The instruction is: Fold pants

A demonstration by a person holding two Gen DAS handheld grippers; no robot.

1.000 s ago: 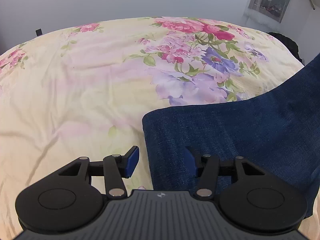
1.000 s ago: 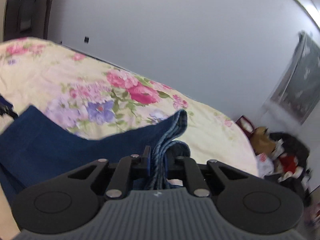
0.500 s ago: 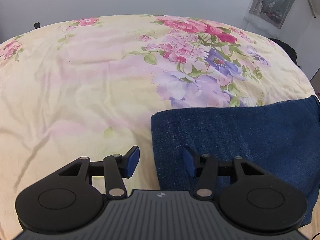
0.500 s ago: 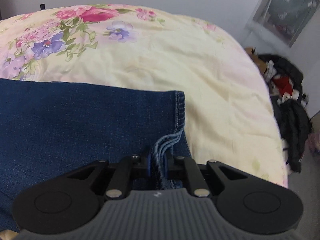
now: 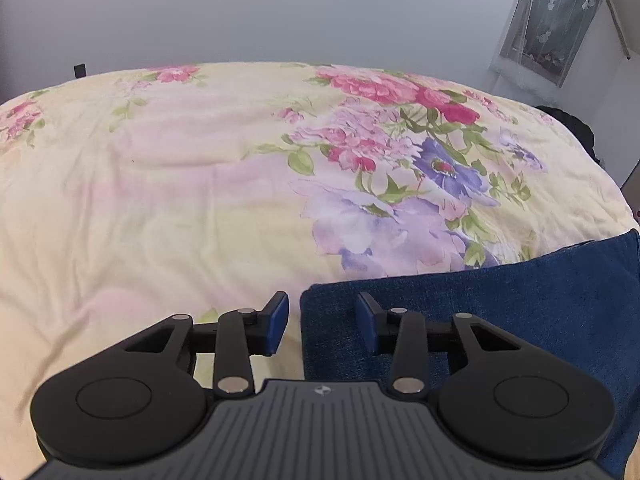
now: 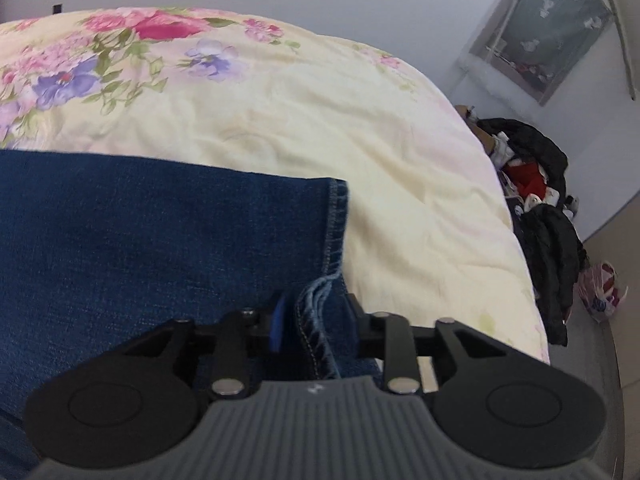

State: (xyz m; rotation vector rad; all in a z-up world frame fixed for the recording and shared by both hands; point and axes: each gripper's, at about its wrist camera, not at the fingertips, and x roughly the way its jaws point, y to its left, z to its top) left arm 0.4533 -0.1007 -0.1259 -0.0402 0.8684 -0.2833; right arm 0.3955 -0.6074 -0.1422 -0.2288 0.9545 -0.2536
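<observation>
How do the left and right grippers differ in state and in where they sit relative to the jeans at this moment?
The left gripper is open with nothing between its fingers; the right gripper is open too, but with the stitched hem of the jeans bunched between its fingers. The left sits at the jeans' plain folded edge, one finger over the floral bedspread; the right sits at the hemmed end. Both are low over the bed.

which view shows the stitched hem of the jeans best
The right wrist view. The hem runs down its middle with the stitching plain, into the open right gripper. The left wrist view shows only plain denim of the jeans beside the open left gripper, no hem.
</observation>
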